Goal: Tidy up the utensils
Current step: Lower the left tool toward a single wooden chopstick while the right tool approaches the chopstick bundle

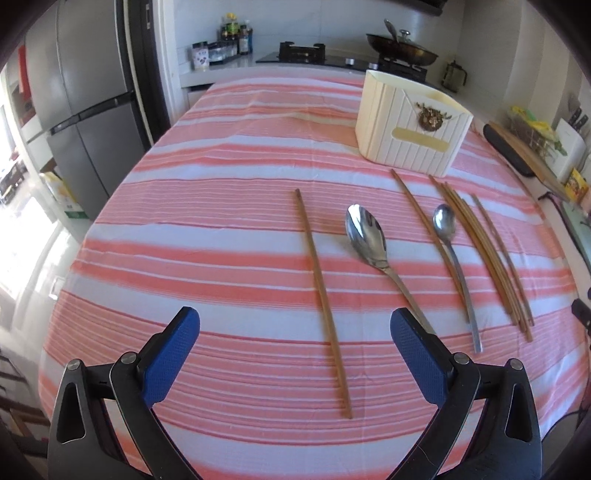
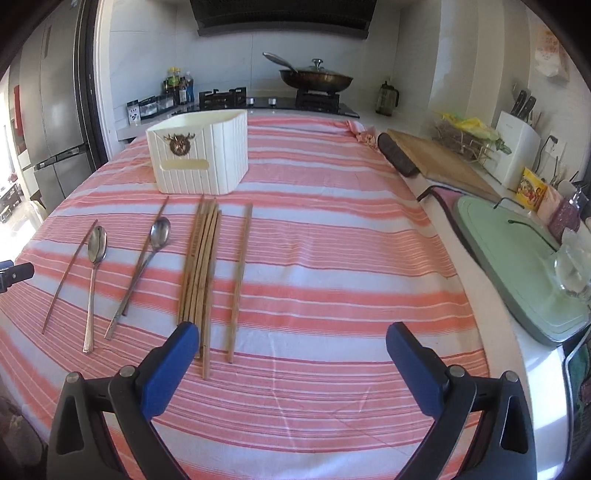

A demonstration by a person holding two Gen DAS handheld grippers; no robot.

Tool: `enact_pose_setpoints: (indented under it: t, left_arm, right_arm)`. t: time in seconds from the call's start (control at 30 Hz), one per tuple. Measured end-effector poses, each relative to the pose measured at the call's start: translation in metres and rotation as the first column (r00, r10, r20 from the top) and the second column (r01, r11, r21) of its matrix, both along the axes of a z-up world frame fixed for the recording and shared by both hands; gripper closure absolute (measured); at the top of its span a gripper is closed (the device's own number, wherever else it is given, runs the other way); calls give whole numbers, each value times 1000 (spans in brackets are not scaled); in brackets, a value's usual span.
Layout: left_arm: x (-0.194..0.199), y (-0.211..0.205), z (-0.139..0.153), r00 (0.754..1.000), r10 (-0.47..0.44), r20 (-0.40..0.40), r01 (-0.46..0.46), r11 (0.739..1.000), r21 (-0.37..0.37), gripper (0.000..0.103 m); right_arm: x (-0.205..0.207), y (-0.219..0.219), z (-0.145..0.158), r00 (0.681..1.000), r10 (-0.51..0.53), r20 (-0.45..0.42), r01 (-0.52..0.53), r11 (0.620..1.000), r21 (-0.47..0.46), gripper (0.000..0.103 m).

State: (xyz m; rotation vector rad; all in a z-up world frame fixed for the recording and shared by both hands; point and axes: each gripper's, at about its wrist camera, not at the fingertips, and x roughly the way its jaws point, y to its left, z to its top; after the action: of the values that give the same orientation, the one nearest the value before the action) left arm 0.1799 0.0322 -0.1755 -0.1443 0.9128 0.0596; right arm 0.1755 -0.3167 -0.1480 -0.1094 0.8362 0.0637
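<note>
Blue-padded fingers of the left gripper (image 1: 295, 332) are hanging spread and empty above a lone brown wooden chopstick (image 1: 322, 301) lying beside a large shiny steel spoon (image 1: 373, 245) on the pink-and-white striped tablecloth (image 1: 221, 229), while the right gripper (image 2: 291, 341) is likewise gaping empty near a bundle of wooden chopsticks (image 2: 201, 266) lying before a cream ribbed utensil box (image 2: 201, 157).

— Could you read any writing in what you were looking at?

— No, nothing you could make out. The cream utensil box (image 2: 201, 158) carried a blank tan label plate (image 2: 186, 164) under a brass stag emblem (image 2: 179, 143), with no letters on it. The yellow packet (image 2: 532, 189) by your knife block (image 2: 515, 151) had printing, but it was too blurred to read. The spice jars (image 1: 201, 55) and bottles (image 1: 234, 33) near the stove had labels too small to tell.
</note>
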Motion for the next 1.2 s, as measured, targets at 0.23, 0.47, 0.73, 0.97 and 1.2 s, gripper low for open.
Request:
enact_pose_setpoints:
  t: [0.23,0.47,0.73,0.97,1.2]
  left_arm:
    - [29,5,-18,999,31,-31,-31,1000,6,0]
    - [46,12,-35,996,59,-68,-58,998,16,0]
    - [57,14,-54,991,72,-115,-66,996,53,0]
    - [61,20,-58,990,75,-118,-71,997,42,0]
    - [71,22,-59,986,-1,-166,9,999,49,0]
  right_arm:
    - [18,3,-18,999,18,-51,-16,999,44,0]
    - [27,2,-23,997,33,-71,-30,999,38,1]
    - [44,-5,-23,994,77,-78,-70,993,90,13]
    - [79,13,-29,975,166,-149,-148,982,120,37]
    - [122,38,-51,941,227,-250,-202,972,124,44]
